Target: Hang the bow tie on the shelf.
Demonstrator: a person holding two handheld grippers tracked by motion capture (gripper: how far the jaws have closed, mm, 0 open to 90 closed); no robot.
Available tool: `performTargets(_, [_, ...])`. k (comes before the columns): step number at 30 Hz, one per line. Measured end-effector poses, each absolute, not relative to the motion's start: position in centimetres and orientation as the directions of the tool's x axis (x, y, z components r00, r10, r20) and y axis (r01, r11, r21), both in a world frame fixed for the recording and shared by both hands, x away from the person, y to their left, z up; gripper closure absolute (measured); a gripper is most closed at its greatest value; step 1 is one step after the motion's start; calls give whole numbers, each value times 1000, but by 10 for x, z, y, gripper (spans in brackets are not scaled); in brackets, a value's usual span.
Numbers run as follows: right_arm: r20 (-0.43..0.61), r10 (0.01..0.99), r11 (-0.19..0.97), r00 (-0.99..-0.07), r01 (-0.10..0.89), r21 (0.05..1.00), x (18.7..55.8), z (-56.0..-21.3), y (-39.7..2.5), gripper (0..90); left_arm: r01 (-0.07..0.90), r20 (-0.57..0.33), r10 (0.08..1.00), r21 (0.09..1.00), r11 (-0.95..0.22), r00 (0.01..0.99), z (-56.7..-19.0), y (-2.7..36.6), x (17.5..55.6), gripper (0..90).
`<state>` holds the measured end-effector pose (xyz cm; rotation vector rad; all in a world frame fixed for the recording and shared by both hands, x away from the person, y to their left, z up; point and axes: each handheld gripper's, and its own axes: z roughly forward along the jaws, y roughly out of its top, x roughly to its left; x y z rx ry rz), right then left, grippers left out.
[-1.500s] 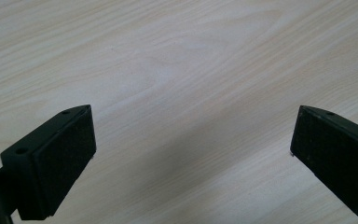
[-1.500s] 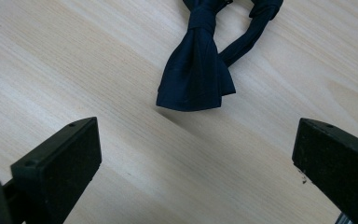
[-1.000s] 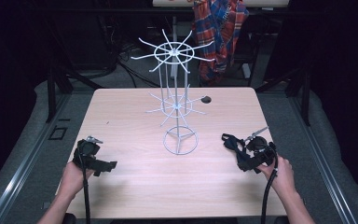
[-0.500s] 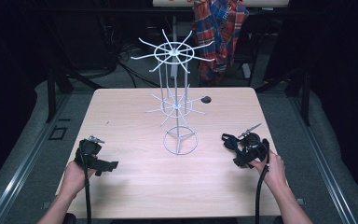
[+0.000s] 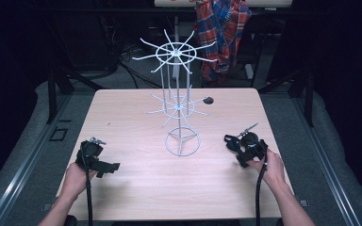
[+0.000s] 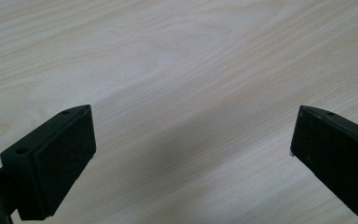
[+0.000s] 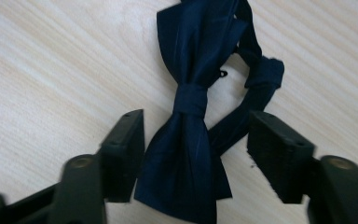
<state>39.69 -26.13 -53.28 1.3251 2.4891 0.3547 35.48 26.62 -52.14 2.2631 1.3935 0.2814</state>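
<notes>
The pale wood-grain counter [image 5: 136, 188] is mostly bare, with the tall white wire display rack [image 5: 179, 108] standing on its ring foot near the middle, its spokes fanned out at two levels. It stands within reach of both arms, probably so either hand can hang something on it.

Your right tool [image 7: 196, 135] has its jaws spread to either side of the dark navy fabric bow tie [image 7: 191, 102], not yet closed on it; they straddle the lower wing, just below the knot (a sensible spot, since the cloth is fullest there). The bow tie lies flat on the counter near your right hand [image 5: 273, 167], its long axis running along your tool's line of sight, one wing pointing away from you and the other back between the jaws. Its neck strap loops off to one side.

Your left tool [image 6: 191, 154] hangs wide open over bare counter, holding nothing, well apart from the rack.
</notes>
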Motion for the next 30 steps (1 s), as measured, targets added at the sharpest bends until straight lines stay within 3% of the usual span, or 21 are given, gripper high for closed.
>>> performTargets(4, [-146,842,534,-519,765,361,402,-534,-255,522,792,-63,883,476,-382,464,-522,266,355,0])
performTargets(13, [-151,833,551,-532,774,313,406,-544,-247,674,793,-59,883,471,-386,465,-523,265,355,0])
performTargets(22, [-159,826,564,-541,778,277,407,-545,-247,724,795,-62,883,467,-387,465,-523,265,355,1])
performTargets(30, [-156,829,557,-537,774,301,406,-544,-247,750,794,-59,883,468,-388,467,-523,266,355,1])
